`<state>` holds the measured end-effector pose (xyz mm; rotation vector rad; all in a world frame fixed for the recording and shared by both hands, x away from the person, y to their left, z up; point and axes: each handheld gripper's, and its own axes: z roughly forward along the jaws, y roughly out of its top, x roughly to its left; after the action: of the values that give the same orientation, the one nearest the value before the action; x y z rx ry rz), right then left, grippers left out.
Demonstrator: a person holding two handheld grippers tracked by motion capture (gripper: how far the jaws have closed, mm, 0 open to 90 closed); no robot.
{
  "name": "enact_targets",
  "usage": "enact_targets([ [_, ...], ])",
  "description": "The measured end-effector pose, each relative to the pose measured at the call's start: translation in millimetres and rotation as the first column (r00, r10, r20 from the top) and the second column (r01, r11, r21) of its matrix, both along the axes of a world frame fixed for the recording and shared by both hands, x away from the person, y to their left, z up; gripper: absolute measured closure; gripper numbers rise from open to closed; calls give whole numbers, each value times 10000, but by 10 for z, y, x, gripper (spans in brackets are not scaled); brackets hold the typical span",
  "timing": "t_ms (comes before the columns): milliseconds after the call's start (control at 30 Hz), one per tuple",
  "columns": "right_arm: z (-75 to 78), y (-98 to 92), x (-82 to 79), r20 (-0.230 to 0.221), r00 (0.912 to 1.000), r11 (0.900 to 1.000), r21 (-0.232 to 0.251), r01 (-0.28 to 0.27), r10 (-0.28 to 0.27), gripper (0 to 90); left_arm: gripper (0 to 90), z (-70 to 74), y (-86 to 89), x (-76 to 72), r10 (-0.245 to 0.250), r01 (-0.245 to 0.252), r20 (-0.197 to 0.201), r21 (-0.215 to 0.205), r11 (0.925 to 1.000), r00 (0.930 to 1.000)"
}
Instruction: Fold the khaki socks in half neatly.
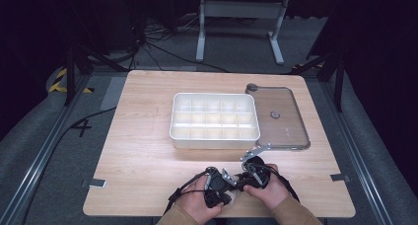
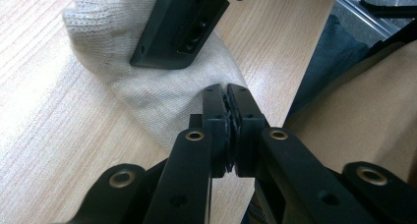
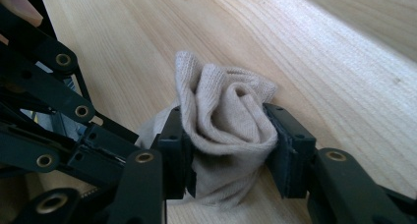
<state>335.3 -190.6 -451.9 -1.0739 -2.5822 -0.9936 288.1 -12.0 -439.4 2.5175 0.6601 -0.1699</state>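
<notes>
At the table's near edge, both hands meet over a cream sock [image 3: 223, 130]. The right gripper [image 3: 226, 150] has its jaws pressed on the bunched sock from both sides. The left gripper [image 2: 227, 117] has its jaws closed together, pinching the sock's edge. Farther off, mid-table, sits a white divided box [image 1: 214, 120], a clear lid [image 1: 279, 117] lying just right of it.

A light wooden table [image 1: 143, 151] — on it a white plastic compartment box [image 1: 215, 120], a clear flat lid [image 1: 281, 117] just beside, and a cream knitted sock [image 3: 223, 135] near the front edge.
</notes>
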Motion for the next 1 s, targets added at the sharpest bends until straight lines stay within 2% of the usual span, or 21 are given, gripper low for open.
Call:
enact_targets([
  [100,-1,3,-5,-128,9999,10000,39,18,-18,608,871,-1,0,0,-9,9,0,1,10000,10000],
  [267,14,13,-17,-75,9999,9999,32,-128,128,668,871,-9,-4,0,-34,34,64,-92,10000,10000],
  [567,61,58,-74,526,9981,9989,-340,-311,329,727,853,4,-9,-10,-78,78,116,13,10000,9999],
  [633,62,57,-73,550,9979,9988,-360,-318,338,728,841,16,-6,-12,-132,131,48,91,9999,9999],
  [700,66,51,-68,485,9982,9990,-304,-324,338,732,835,23,3,-10,-191,191,45,-14,9998,9998],
  [867,88,57,-75,688,9968,9989,-261,-383,400,734,816,108,41,-12,-73,73,37,110,9999,10000],
  [933,109,55,-84,695,9966,9990,-162,-422,433,735,810,133,52,-12,-47,48,158,-56,10000,9999],
  [1000,144,45,-92,779,9958,9988,-144,-463,473,735,805,191,89,-9,-14,14,131,-35,10000,9999],
])
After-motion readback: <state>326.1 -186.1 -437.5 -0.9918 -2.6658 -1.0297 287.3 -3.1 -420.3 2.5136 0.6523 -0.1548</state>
